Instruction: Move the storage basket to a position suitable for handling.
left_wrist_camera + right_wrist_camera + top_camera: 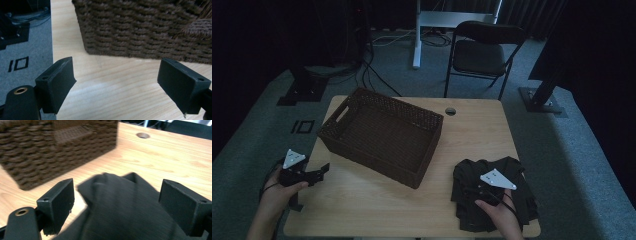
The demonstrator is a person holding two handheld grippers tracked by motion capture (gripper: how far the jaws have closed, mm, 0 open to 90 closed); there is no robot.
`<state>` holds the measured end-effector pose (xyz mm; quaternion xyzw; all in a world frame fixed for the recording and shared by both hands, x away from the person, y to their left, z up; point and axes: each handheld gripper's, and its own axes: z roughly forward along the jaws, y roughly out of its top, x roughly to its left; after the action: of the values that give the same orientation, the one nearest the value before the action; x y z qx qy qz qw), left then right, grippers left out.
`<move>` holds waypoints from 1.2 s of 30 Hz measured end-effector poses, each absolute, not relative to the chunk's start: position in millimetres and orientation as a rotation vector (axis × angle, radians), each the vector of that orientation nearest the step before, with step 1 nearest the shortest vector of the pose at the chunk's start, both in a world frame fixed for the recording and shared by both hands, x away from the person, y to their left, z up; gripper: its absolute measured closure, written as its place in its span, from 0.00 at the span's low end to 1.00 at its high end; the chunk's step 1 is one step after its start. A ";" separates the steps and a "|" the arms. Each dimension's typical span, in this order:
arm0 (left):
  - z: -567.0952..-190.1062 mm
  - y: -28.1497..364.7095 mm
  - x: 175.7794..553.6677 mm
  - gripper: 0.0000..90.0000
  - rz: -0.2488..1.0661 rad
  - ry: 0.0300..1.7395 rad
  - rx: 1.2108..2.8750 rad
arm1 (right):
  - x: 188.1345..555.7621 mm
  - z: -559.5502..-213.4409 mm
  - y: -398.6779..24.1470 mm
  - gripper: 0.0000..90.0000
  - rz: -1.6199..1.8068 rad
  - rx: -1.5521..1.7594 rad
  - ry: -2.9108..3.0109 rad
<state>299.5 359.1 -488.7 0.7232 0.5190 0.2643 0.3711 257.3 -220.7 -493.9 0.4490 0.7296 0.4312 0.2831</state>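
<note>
Right tool (117,202), jaws spread, straddles the dark cloth (125,207); the high view adds the left tool (314,174), also spread, near the basket (382,135).

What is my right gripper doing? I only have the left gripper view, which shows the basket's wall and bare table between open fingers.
Observer: The right gripper is open, with its fingers on either side of a dark cloth pile.
Operator: Where does that pile sit?
Observer: On the table's near right corner, to the right of the basket.
Operator: Anything in the basket?
Observer: In the high view it looks empty.
</note>
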 end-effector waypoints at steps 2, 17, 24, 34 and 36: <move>-485.7 358.1 301.7 0.16 0.691 1.318 1.852 | 257.5 -493.3 -215.5 0.14 1.167 1.192 1.964; -454.5 366.2 330.8 0.16 0.754 1.258 1.793 | 267.0 -477.4 -160.0 0.14 1.274 1.083 2.025; -438.7 369.5 344.9 0.16 0.763 1.226 1.742 | 270.9 -462.7 -150.8 0.14 1.312 1.061 2.001; -434.7 375.0 376.5 0.17 0.785 1.285 1.702 | 278.4 -452.3 -138.5 0.14 1.350 1.060 1.989; -436.9 373.1 386.5 0.17 0.780 1.279 1.734 | 280.5 -453.9 -136.3 0.14 1.346 1.064 1.986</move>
<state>386.5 373.1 -436.9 0.6894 0.5085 0.3099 0.4125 280.5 -136.3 -453.9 0.3921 0.7315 0.4959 0.2557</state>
